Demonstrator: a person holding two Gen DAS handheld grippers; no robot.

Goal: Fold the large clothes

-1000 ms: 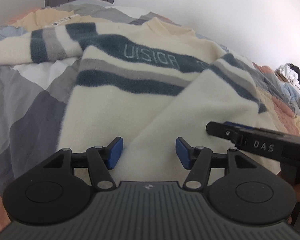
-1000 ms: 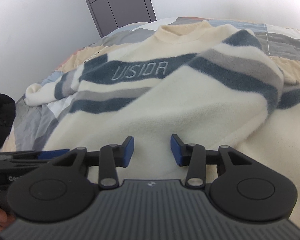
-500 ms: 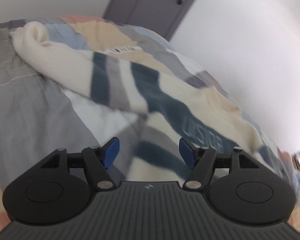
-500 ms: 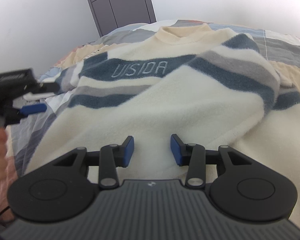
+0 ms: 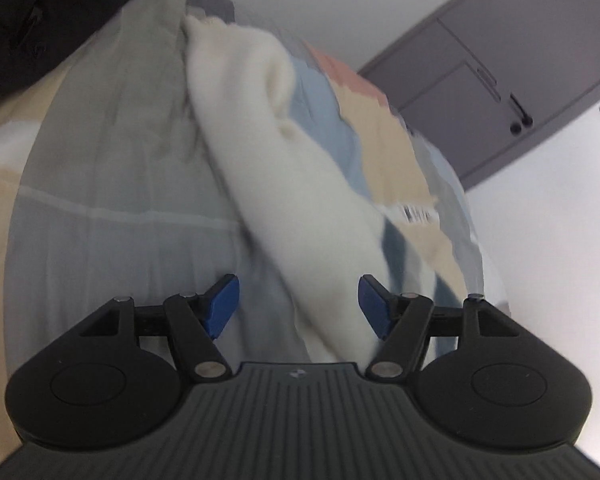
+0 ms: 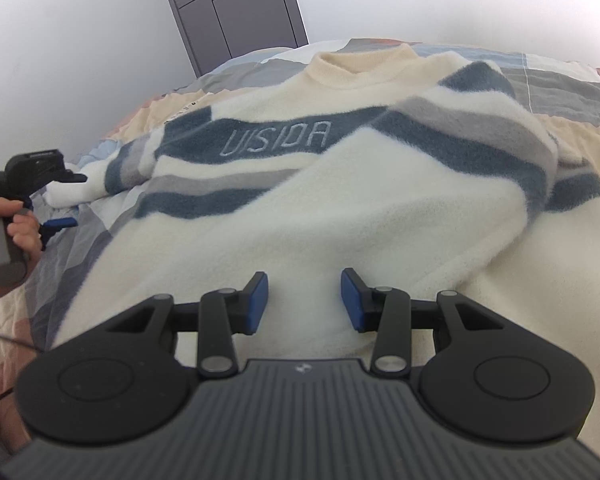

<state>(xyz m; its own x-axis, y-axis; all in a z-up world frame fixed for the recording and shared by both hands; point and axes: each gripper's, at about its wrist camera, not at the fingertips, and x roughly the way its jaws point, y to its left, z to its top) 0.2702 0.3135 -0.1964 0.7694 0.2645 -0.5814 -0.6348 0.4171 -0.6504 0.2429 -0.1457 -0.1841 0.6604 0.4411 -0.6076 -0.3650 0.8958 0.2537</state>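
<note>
A cream fleece sweater [image 6: 340, 184] with blue and grey stripes and the word "UISIDA" lies on the bed, its right sleeve [image 6: 480, 136] folded across the chest. Its left sleeve [image 5: 284, 176] stretches out over the bedcover, cuff at the far end. My left gripper [image 5: 298, 306] is open, its blue pads either side of that sleeve just above it; it also shows at the left edge of the right wrist view [image 6: 48, 184]. My right gripper [image 6: 304, 302] is open and empty over the sweater's lower body.
The patchwork bedcover [image 5: 112, 200] in grey, beige, blue and salmon lies under the sweater. A black garment [image 5: 28, 20] sits at the top left of the left wrist view. A grey door [image 6: 236, 4] stands in the white wall behind the bed.
My left gripper has swung from the sweater's hem out to the left, along the spread sleeve toward its cuff. My right gripper has stayed over the lower body, still open.
</note>
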